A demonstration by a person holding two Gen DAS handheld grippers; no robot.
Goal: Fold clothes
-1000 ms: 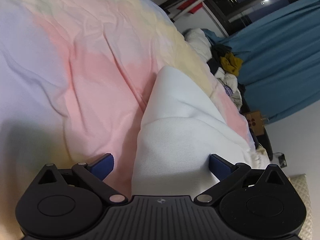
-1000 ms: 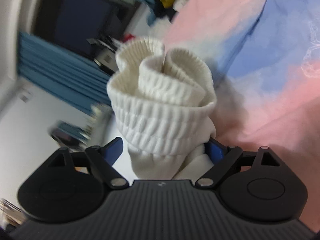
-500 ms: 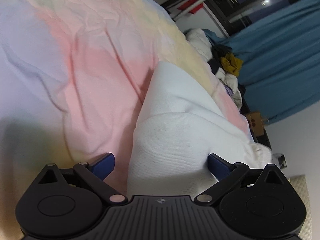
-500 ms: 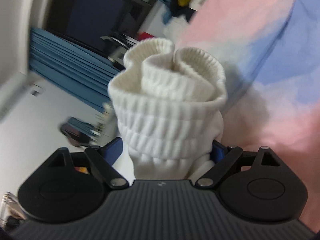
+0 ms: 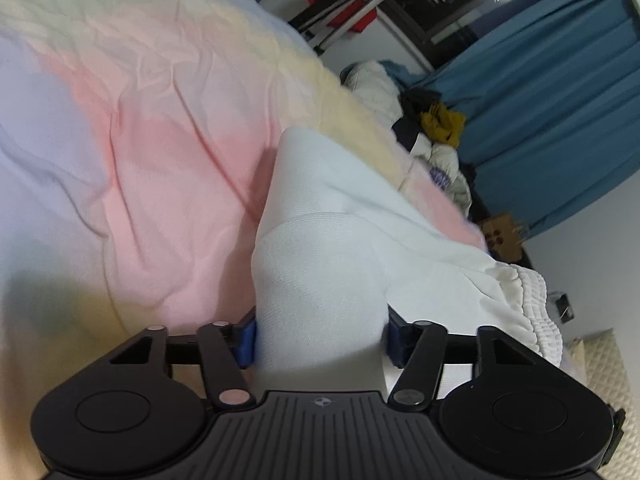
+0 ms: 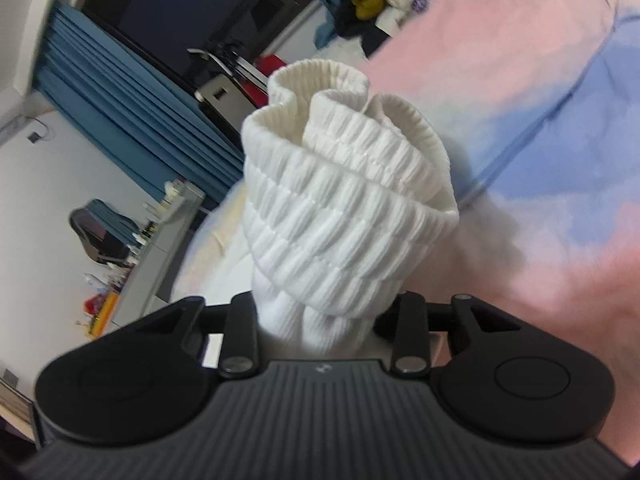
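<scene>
Only the right view shows the ribbed waistband (image 6: 344,216), bunched and clamped in the right tool (image 6: 320,320). Meanwhile the left tool (image 5: 322,330) pinches smooth white garment (image 5: 320,280) over the bed (image 5: 160,160).

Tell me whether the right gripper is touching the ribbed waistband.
Touching. In the right wrist view the right gripper is shut on the white garment, with the bunched waistband pressed between both fingers.
</scene>
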